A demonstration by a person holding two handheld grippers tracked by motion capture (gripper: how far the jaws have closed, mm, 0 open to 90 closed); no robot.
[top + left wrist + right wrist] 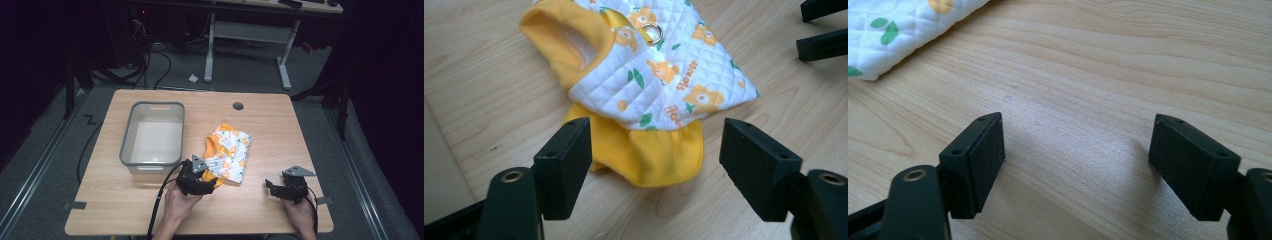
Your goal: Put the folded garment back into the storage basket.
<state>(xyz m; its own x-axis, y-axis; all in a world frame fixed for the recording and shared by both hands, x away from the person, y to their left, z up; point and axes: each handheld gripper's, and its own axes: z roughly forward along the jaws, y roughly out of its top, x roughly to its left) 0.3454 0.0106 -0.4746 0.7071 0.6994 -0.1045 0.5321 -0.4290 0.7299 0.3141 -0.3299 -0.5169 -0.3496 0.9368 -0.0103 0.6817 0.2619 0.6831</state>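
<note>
A small quilted garment, white with orange flowers and yellow trim, lies flat near the middle of the wooden table. My left gripper hovers at its near edge, open. In the left gripper view the garment has a metal ring near its collar, and its yellow hem lies just ahead of the wide-spread left gripper, untouched by the pads. My right gripper rests at the table's right front, open over bare wood. A corner of the garment lies well beyond it.
A grey plastic bin stands left of the garment, nothing visible inside. A round cable hole sits at the table's far side. The right gripper's black jaws appear at the top right of the left gripper view. Bare wood surrounds the right gripper.
</note>
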